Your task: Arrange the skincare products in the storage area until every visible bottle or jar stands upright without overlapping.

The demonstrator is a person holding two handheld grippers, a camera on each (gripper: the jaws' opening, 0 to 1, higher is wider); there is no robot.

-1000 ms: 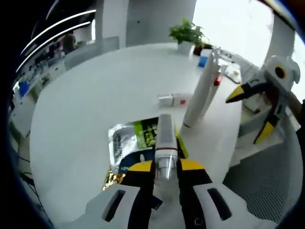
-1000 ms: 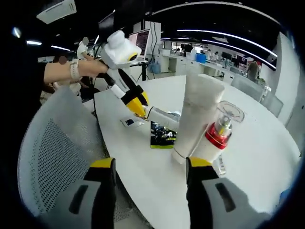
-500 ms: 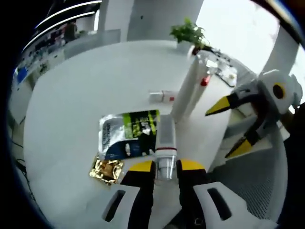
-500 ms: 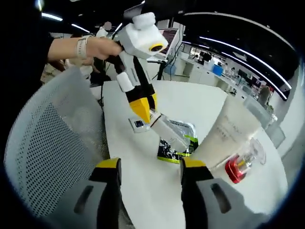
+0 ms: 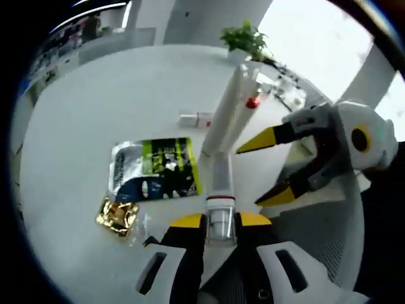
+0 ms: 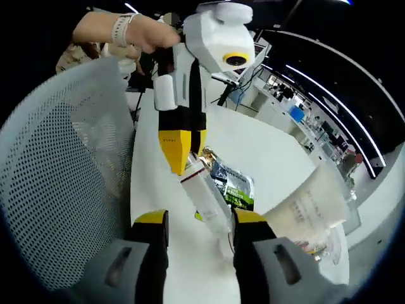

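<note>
The small clear bottle [image 5: 219, 190] is clenched by its cap end in the left gripper [image 5: 220, 223], body held above the white table [image 5: 95, 114]. Over the last second the right gripper [image 5: 269, 168] has swung in close, jaws spread and empty, now just beside the bottle, likely for a handover or steadying. The tall white tube [image 5: 226, 114] stands behind. A red-capped bottle [image 5: 254, 101] is partly hidden by the tube; a foil packet [image 5: 155, 168] lies flat.
</note>
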